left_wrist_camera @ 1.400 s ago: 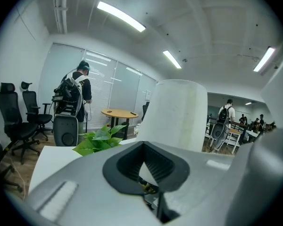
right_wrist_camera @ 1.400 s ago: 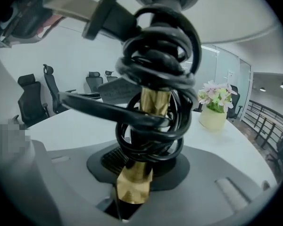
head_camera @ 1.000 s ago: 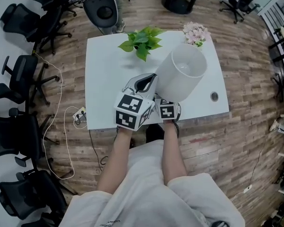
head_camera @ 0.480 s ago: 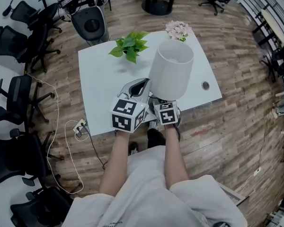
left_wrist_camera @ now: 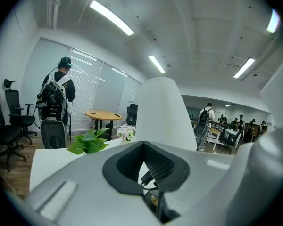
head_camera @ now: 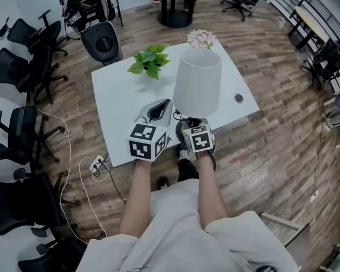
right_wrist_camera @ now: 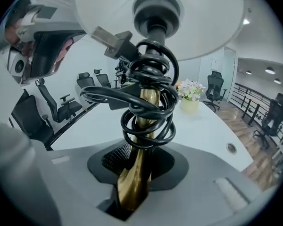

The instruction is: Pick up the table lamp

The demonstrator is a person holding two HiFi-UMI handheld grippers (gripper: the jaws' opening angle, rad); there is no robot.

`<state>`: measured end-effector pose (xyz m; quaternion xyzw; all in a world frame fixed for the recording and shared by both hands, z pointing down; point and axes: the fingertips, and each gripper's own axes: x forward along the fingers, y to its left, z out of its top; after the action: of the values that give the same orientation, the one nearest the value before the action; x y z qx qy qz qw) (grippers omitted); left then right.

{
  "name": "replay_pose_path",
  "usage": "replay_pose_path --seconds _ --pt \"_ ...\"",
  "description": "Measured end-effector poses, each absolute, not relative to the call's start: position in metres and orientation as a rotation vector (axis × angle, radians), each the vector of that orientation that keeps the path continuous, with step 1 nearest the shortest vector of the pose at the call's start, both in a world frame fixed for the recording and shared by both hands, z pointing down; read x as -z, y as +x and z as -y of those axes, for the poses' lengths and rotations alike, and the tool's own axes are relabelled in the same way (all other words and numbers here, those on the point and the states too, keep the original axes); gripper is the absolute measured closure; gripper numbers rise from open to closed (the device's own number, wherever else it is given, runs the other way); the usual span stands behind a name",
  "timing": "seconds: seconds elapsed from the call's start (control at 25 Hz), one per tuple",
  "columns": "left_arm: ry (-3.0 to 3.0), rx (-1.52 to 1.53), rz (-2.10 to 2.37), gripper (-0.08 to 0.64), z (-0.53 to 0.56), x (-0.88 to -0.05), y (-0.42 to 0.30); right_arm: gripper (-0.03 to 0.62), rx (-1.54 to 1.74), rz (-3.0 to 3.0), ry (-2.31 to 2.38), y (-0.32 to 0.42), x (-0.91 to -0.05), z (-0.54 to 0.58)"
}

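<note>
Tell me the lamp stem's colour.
The stem is shiny gold, best seen in the right gripper view.

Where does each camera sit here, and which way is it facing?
Head view: on the person's head, looking steeply down on the white table; forearms, left hand-held gripper and right hand-held gripper show.
Left gripper view: on that gripper, facing level across the table; its own jaws show.
Right gripper view: looks up the table lamp, clamped in its jaws.
Shared: the lamp.
</note>
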<state>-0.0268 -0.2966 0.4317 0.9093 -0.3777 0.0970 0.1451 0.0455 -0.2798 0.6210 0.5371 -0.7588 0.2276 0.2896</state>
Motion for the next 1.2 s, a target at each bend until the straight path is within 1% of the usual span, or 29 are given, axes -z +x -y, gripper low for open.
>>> replay_pose_path --seconds 0.24,0.6,0.88,1.2 --pt "2.601 -0.333 1.091 0.560 0.268 -0.450 -0.054 0.456 -0.698 2.003 1.443 0.041 -0.610 0.246" --pt "2.545 -0.406 1.042 0.560 0.221 -0.487 -0.074 0.456 -0.709 1.947 1.487 0.039 -0.600 0.200" --pt "2.494 -0.410 1.042 0.560 0.205 -0.498 -0.073 0.456 -0.718 1.939 1.496 0.048 -0.591 0.187" --pt "2.434 -0.357 1.130 0.560 0.222 -0.494 -0.046 0.456 -0.694 1.987 1.414 0.067 -0.592 0.207"
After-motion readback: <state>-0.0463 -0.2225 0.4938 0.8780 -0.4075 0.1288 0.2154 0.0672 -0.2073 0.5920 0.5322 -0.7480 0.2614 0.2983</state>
